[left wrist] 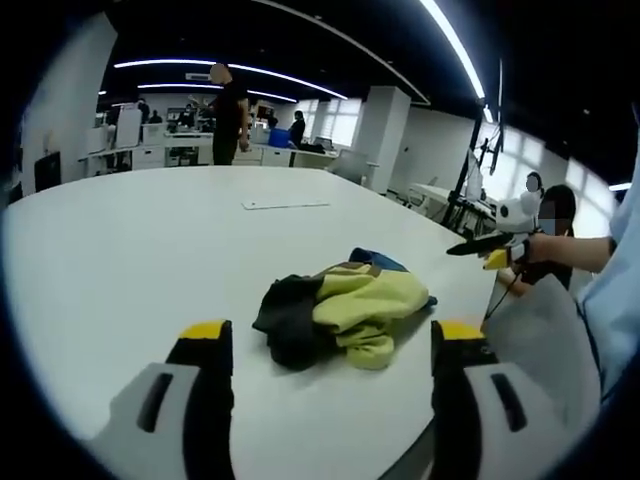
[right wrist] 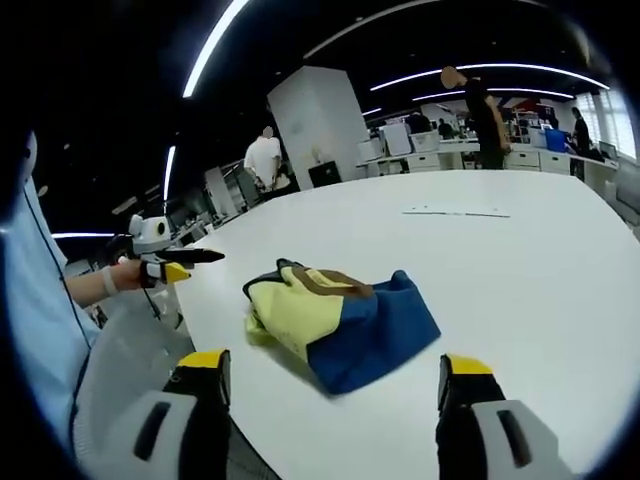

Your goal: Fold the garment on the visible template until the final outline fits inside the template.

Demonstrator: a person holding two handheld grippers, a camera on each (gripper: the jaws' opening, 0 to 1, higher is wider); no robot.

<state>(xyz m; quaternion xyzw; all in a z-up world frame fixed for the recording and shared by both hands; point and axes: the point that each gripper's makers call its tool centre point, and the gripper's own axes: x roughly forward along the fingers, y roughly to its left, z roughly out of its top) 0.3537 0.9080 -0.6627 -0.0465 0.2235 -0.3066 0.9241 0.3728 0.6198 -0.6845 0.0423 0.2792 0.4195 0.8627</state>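
in the left gripper view the left gripper (left wrist: 325,345) holds its jaws apart and empty; straight ahead between them, near, a crumpled yellow, black and blue fabric garment (left wrist: 345,308) sits bunched on the white table (left wrist: 130,250). in the right gripper view the right gripper (right wrist: 330,375) is also spread, gripping nothing — the garment lies just ahead, its long axis running across the jaws, partly folded, blue side nearest.

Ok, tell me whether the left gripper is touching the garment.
Apart. In the left gripper view, bare table shows between the open left gripper and the crumpled garment.
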